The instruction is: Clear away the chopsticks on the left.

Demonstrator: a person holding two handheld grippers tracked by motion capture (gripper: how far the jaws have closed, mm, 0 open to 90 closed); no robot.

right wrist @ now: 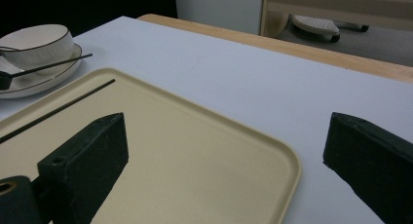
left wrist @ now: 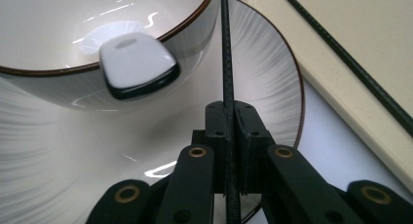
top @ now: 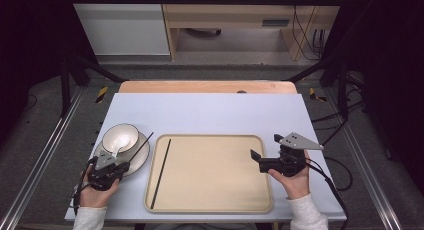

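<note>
The left tool [left wrist: 229,151] is clamped on a thin black chopstick [left wrist: 226,63] lying across the white ceramic plate [left wrist: 272,87]. Light, stiff and slippery, it may pivot; a mid-length grip suits. The right tool [right wrist: 229,156] stands apart over the beige tray [right wrist: 195,151].
</note>
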